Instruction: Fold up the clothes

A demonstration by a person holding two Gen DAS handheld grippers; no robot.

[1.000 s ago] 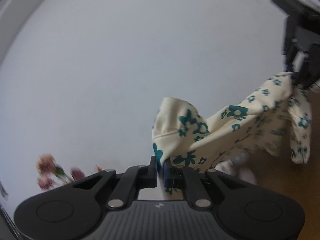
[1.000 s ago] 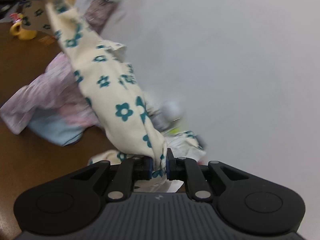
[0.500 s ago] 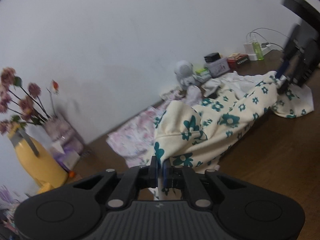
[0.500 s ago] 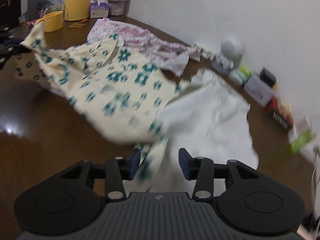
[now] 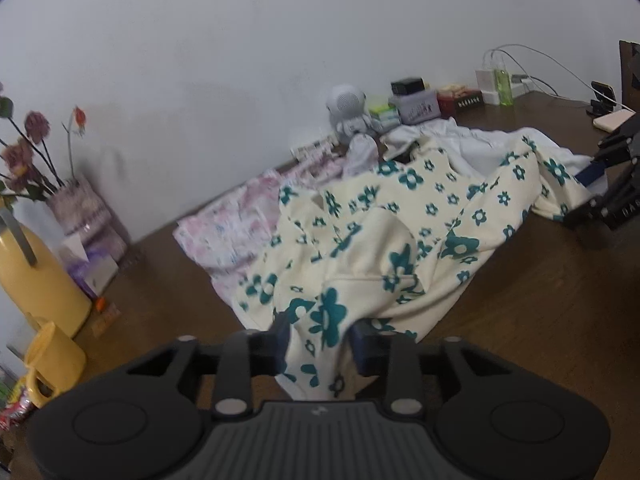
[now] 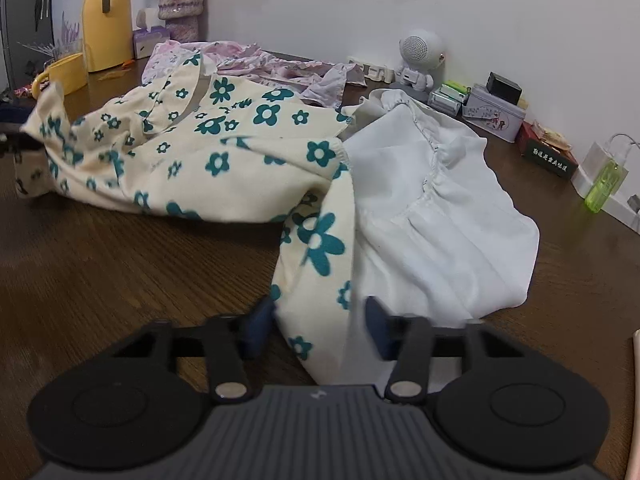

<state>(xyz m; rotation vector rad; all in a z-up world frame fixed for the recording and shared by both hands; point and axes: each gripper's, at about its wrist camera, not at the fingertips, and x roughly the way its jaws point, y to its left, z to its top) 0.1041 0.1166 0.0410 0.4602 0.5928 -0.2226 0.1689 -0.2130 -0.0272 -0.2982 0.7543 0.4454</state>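
Floral top (image 5: 400, 240) lies rumpled, unfolded on counter (image 6: 100, 248), center frame. Left hand-held gripper (image 5: 320, 344) and right hand-held gripper (image 6: 316, 320) both apart, cloth slack between fingers. Flattening needed next, prob.

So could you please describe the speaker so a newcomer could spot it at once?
Follow the white wall down to the table's back edge, behind the white garment. The speaker stands there: a small white astronaut figure, the only round-headed thing among boxes.
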